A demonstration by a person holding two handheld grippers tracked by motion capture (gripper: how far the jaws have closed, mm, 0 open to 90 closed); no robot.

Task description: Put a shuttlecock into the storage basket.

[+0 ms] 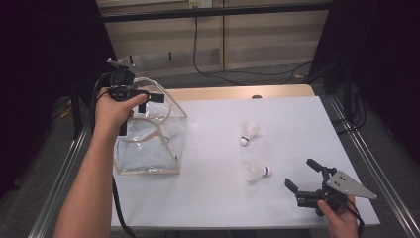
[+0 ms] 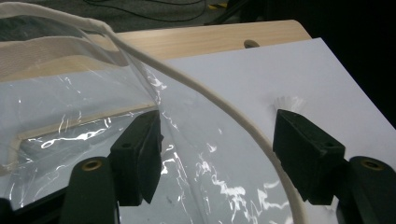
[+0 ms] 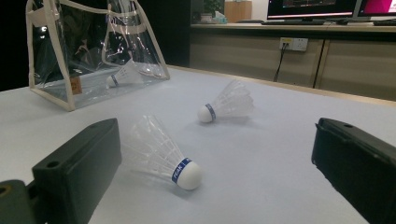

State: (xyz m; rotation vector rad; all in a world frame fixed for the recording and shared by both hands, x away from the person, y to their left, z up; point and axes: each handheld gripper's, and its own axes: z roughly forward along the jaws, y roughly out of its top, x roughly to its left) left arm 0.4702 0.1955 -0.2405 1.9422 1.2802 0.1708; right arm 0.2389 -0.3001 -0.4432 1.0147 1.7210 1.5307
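A clear plastic bag (image 1: 148, 146) with cream trim stands at the left of the white sheet. My left gripper (image 1: 140, 112) hovers over the bag's top. Its jaws are open, with the bag's film (image 2: 70, 102) and a cream handle strap (image 2: 243, 123) passing between them, untouched by the pads. One shuttlecock (image 3: 122, 74) lies inside the bag (image 3: 79, 51). Two more lie on the sheet: the far one (image 1: 249, 131) and the near one (image 1: 256, 171). My right gripper (image 1: 303, 174) rests open at the front right, jaws toward the near shuttlecock (image 3: 163, 156), which lies just ahead of them.
The white sheet (image 1: 277, 114) covers a wooden table (image 1: 233, 92) whose far edge has a hole. Metal rails run along both sides, with dark curtains beyond. Cables lie on the floor behind. A desk with monitors (image 3: 308, 9) stands in the background of the right gripper view.
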